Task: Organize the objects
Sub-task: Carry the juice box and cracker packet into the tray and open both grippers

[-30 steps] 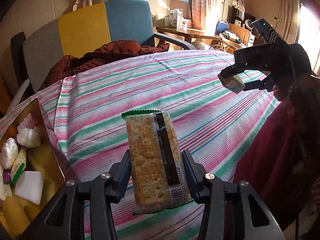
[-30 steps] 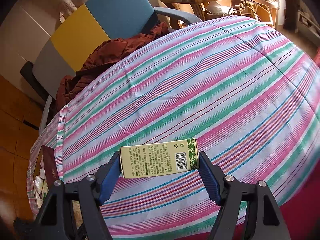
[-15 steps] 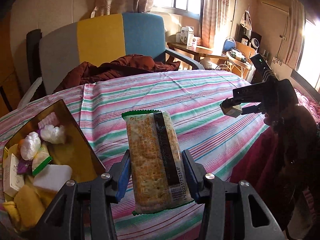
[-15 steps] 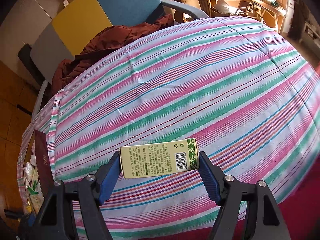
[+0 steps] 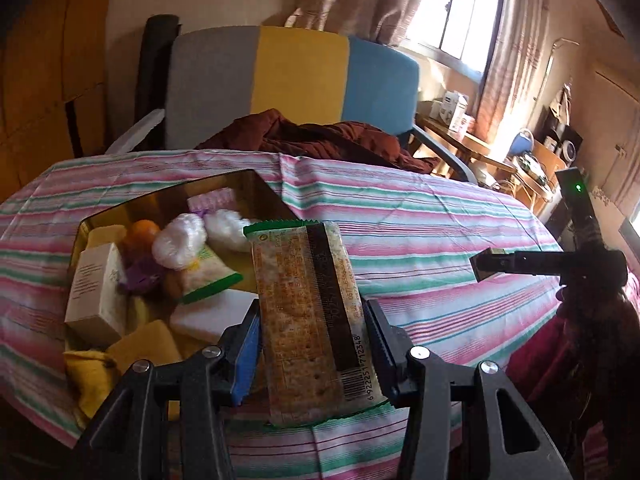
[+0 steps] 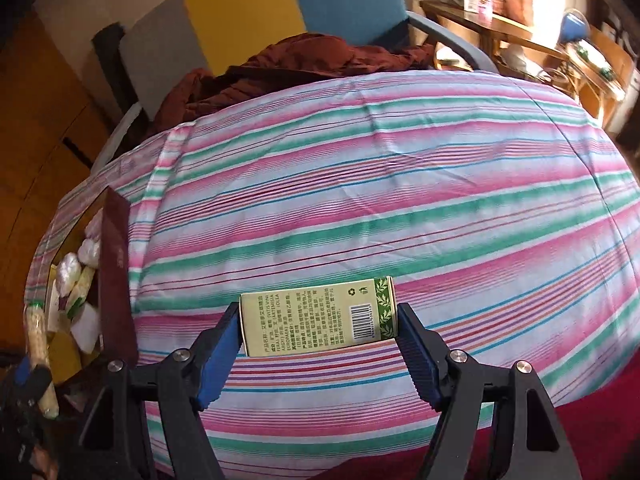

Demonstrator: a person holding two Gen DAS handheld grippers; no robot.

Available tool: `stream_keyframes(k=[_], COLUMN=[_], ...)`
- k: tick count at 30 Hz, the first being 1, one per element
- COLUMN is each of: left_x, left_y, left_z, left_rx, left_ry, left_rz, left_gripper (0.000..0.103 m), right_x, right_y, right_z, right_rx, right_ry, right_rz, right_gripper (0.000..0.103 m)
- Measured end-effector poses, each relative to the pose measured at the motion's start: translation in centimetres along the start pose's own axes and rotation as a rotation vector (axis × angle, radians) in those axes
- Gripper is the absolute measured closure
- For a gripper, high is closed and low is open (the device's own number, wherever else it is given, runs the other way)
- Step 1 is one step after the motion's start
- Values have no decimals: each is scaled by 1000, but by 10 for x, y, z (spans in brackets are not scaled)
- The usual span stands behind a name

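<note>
Cracker packet (image 5: pixel 308 316) held upright, green-trimmed carton (image 6: pixel 318 317) held sideways, gold box (image 5: pixel 256 184) half-filled

Print on two held packets

The cracker packet (image 5: pixel 310 316) carries a barcode at its lower right edge with the digits 6 922251 712348. The pale green box (image 6: pixel 318 316) bears small Chinese text, the Latin words "ARTEMISIA ARGYI" and "OLEA EUROPAEA", a barcode and a recycling sign.

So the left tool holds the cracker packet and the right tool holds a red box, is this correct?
Only the colour is wrong. The right tool holds a pale yellow-green box, as the right wrist view shows. The left tool does hold the cracker packet.
</note>
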State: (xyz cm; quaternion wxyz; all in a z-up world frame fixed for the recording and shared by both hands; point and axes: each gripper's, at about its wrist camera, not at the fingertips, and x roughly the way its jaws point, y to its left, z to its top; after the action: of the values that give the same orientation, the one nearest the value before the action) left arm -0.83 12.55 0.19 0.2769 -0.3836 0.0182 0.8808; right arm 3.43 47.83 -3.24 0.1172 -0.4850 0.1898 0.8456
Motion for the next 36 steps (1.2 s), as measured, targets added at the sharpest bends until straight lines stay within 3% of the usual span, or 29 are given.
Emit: stream_keyframes(k=[9,16,22,28,32,36], left_x=[-19,-10,12,39,43,38], left_y=[81,98,106,111,112,107], left_z=[-5,-1,13,23,21,17], left_rx=[-161,-219,-283,-305,-291,-249], left_ry=[-22,-5,31,72,84,65], left_rz=[111,85,50,107,141,151], left_gripper=[54,54,54,54,54,54], right_x=[-8,6,18,37,52,61], right_y=[144,220,253,268,275,273], right_z=[-11,-19,-11,5,15,15], right_rx=[-268,-399,-453,-444,-418,-402], right_ry=[-30,-8,-12,-18,-27,-14], right_rz=[198,269,265,251,242,245], right_gripper=[28,28,28,27,5,5])
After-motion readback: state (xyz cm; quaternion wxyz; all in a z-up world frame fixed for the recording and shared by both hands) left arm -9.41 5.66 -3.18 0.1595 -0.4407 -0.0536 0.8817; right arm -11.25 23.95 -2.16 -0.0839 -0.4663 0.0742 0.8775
